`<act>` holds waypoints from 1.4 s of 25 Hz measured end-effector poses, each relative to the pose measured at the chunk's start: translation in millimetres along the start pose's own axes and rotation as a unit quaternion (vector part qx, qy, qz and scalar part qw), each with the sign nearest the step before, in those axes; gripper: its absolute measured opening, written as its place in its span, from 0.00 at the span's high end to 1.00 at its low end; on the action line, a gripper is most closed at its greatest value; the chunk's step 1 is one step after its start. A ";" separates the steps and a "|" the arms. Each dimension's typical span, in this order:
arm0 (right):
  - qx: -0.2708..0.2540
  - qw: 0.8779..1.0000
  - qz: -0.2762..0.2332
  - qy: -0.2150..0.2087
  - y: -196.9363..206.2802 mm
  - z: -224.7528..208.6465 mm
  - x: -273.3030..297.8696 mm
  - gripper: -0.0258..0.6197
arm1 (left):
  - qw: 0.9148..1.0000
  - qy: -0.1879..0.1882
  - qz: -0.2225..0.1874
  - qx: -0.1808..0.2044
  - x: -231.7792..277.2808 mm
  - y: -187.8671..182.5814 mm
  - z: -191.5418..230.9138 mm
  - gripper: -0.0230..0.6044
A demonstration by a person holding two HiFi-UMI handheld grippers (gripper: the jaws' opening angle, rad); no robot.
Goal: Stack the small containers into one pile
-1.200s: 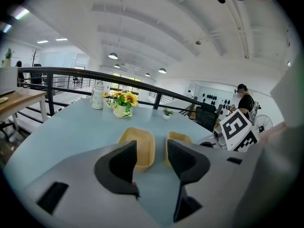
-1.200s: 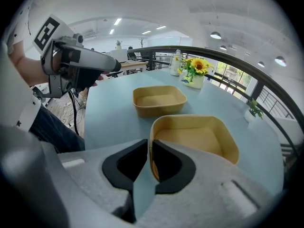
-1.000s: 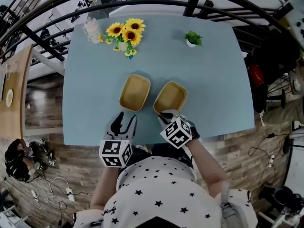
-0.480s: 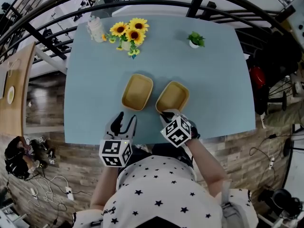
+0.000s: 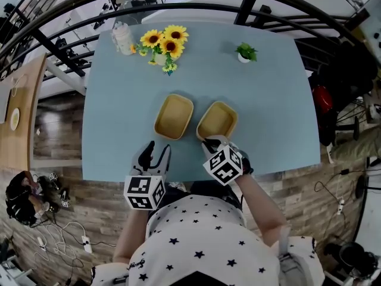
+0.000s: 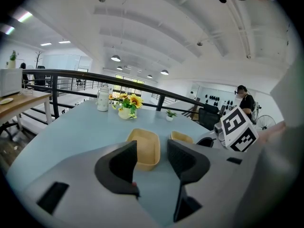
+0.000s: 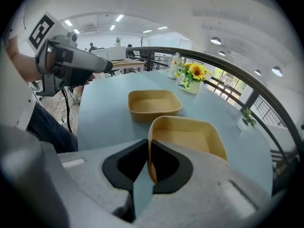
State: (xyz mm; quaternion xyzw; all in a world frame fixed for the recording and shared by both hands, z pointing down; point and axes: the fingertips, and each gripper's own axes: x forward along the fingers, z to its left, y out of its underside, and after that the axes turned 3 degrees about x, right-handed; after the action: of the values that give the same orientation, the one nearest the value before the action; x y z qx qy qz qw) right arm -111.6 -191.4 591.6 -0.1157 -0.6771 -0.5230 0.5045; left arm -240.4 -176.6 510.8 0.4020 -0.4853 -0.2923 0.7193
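Note:
Two tan rectangular containers stand side by side on the blue table (image 5: 268, 100). The left container (image 5: 173, 116) (image 6: 143, 147) (image 7: 153, 103) sits free. My right gripper (image 5: 206, 145) (image 7: 150, 161) is shut on the near rim of the right container (image 5: 217, 121) (image 7: 190, 137) (image 6: 182, 137), with the thin wall pinched between the pads. My left gripper (image 5: 152, 154) (image 6: 151, 161) hovers open near the table's front edge, short of the left container, with nothing between its fingers.
A vase of sunflowers (image 5: 162, 43) and a white bottle (image 5: 122, 37) stand at the table's far left. A small potted plant (image 5: 244, 52) is at the far right. A black railing (image 5: 178, 8) curves behind the table. Wooden floor and cables lie to the left.
The head view has shifted slightly, so the table's objects sit a little further right. Both grippers stay where they were, and the right one keeps its hold on the container rim.

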 end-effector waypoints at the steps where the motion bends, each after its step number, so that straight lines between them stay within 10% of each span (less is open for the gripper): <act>1: 0.000 1.000 -0.003 0.001 -3.1 -0.8 -2.2 0.92 | 1.000 0.000 -0.001 0.000 0.1 -0.4 0.4 0.65; 35: -0.121 0.991 -0.059 -0.021 -110.5 47.0 4.8 0.91 | 0.997 -0.066 -0.034 -0.037 -54.2 2.1 61.3 0.65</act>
State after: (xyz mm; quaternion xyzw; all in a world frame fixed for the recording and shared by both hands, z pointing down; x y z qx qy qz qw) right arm -215.9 -201.4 532.8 -0.1467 -0.6251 -0.6272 0.4409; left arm -317.0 -149.7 500.2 0.3714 -0.5065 -0.3604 0.6897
